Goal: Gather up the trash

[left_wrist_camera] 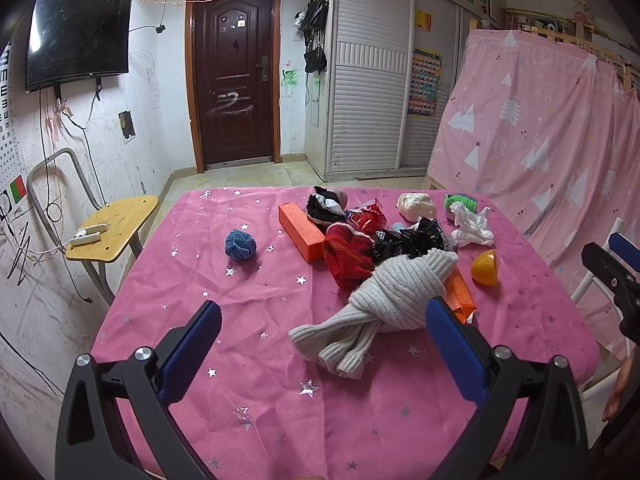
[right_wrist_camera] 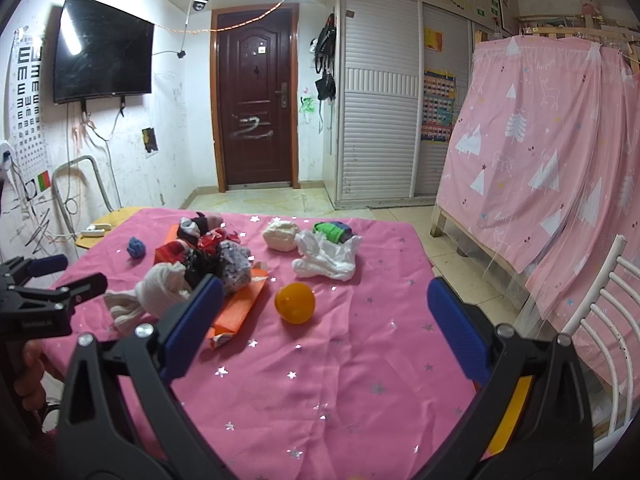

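Both tongs, left (left_wrist_camera: pixel 324 344) and right (right_wrist_camera: pixel 320 320), gape empty; crumpled white tissue (right_wrist_camera: pixel 326 258) lies ahead of the nearer right pair.

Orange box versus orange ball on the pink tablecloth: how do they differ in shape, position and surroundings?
The orange box is long, flat-sided and rectangular; the orange ball is rounded and glossy. The orange box lies against the pile, touching the red knit cloth; the orange ball sits apart on bare pink tablecloth. Both are orange and ungripped.
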`<state>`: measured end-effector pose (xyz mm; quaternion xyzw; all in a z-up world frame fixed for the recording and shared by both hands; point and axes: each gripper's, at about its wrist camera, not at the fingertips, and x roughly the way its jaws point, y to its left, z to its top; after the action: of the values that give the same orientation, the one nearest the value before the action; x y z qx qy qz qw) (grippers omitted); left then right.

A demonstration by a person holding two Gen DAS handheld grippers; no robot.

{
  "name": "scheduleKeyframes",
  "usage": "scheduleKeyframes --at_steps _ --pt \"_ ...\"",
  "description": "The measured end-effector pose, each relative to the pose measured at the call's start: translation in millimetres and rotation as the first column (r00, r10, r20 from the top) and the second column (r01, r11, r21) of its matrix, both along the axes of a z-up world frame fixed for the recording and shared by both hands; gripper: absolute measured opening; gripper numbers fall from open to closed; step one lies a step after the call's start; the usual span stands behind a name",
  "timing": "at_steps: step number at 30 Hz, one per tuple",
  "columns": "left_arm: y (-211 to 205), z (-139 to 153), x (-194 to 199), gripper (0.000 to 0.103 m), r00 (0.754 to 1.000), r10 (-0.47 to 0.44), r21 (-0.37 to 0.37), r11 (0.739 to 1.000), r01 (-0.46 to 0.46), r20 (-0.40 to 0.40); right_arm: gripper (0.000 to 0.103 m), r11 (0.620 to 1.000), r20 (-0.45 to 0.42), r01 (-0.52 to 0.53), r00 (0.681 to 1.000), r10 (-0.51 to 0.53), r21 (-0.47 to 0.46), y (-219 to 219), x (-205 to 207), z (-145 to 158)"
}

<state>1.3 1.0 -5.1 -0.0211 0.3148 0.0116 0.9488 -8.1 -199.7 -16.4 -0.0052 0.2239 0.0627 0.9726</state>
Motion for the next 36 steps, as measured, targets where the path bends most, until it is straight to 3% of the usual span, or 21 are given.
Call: scheduleKeyframes --at_steps 18,23,28,31,34,36 --pt "0 -2 1 0.094 1.0 -0.002 0.001 1.0 0.002 -0.008 0.099 1.0 -0.012 -0.014 1.0 0.014 0.013 3 1 -3" --pt "6 -13 20 0.094 0.997 -0.026 -0.019 1.0 0.024 -0.071 0.099 0.985 -0.107 -0.138 0.983 0.149 0.106 8 26 -20" --pt "11 -21 39 0.094 0.991 -0.041 -0.046 0.998 0.036 -0.129 0.098 0.965 -0.156 -0.224 0.957 0.245 0.14 21 42 -28" --pt "3 -23 37 0.094 0.983 -0.113 -0.073 0.992 0.103 -0.142 0.098 0.961 -0.17 -0.247 0.949 0.266 0.124 29 48 -31" --pt "-17 -24 33 0.092 0.973 -0.184 -0.016 0.983 0.183 -0.137 0.096 0.954 -0.198 -0.259 0.938 0.286 0.148 32 59 -35" --pt "-30 -27 35 0.084 0.967 -0.213 0.027 0.975 0.219 -0.141 0.091 0.954 -0.213 -0.255 0.934 0.286 0.16 31 66 -37"
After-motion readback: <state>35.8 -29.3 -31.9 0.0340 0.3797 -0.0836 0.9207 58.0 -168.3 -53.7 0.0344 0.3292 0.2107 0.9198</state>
